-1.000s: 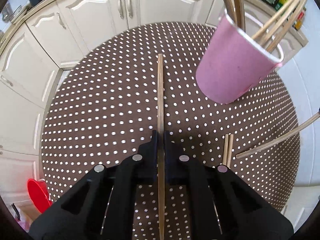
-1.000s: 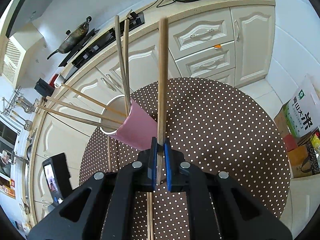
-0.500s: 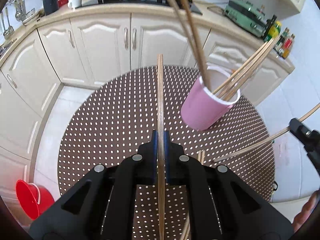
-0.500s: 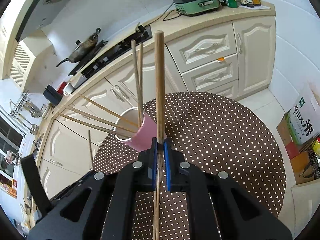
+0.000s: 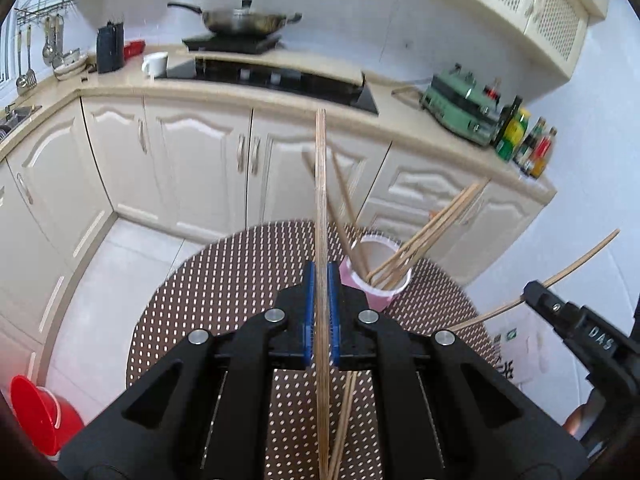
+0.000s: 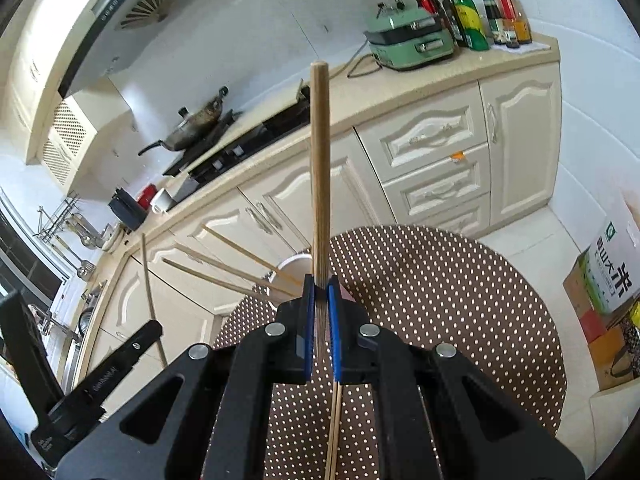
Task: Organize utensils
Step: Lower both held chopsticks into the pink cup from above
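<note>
My left gripper (image 5: pixel 321 276) is shut on a long wooden chopstick (image 5: pixel 320 184) that rises between its blue pads. Beyond it a pink cup (image 5: pixel 376 280) holding several chopsticks stands on the round brown polka-dot table (image 5: pixel 224 280). At the right of the left wrist view the right gripper (image 5: pixel 532 292) holds its own chopstick (image 5: pixel 576 260). In the right wrist view my right gripper (image 6: pixel 321 286) is shut on a chopstick (image 6: pixel 320 168) pointing upward, and the cup (image 6: pixel 296 264) is partly hidden behind its fingers. Loose chopsticks (image 6: pixel 335 424) lie on the table (image 6: pixel 440 300) below. The left gripper (image 6: pixel 144 336) shows at lower left.
Cream kitchen cabinets (image 5: pixel 192 168) and a counter with a stove and a wok (image 5: pixel 244 20) run behind the table. A green appliance (image 5: pixel 460 104) and bottles (image 5: pixel 524 144) stand on the counter. A red bucket (image 5: pixel 40 412) is on the floor at left, cardboard boxes (image 6: pixel 608 280) at right.
Both grippers have risen with their chopsticks still gripped, the left one far more. The cup now appears lower and smaller, and the counter and wall have come into view.
</note>
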A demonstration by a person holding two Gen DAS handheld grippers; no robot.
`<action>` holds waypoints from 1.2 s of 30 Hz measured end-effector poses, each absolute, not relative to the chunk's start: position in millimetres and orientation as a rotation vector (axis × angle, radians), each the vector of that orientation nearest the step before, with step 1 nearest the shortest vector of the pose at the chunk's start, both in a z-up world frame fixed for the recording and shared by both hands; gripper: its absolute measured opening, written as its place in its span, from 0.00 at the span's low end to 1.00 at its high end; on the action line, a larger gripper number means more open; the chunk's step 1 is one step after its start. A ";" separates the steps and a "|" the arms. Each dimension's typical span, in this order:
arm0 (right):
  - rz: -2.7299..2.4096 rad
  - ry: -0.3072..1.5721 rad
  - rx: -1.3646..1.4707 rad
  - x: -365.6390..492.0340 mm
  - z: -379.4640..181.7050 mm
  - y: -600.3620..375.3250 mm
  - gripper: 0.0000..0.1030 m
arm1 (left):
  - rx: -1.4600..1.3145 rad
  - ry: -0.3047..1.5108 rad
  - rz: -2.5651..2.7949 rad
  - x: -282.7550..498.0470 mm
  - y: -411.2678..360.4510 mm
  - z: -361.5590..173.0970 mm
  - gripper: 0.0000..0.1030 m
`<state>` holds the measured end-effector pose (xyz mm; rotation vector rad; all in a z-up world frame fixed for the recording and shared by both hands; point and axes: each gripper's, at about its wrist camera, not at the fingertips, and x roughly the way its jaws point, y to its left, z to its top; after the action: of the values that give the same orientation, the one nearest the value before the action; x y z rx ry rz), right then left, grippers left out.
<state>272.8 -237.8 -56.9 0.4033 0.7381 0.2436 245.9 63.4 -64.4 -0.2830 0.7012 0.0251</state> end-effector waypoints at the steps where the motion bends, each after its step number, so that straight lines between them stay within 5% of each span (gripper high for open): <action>1: 0.246 0.728 0.402 272.8 -54.4 -238.4 0.05 | -0.286 0.689 0.022 245.4 63.0 -59.8 0.06; 18: 0.261 0.643 0.401 301.2 -35.7 -229.8 0.05 | -0.419 0.447 -0.011 299.0 53.9 -20.9 0.06; 36: 0.335 0.705 0.558 326.5 -24.8 -245.5 0.05 | -0.319 0.447 0.072 389.2 30.7 -70.5 0.07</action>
<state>326.5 -245.5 -24.8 0.5583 0.7047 0.3353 389.2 30.7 -70.5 -0.3195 0.4469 0.0722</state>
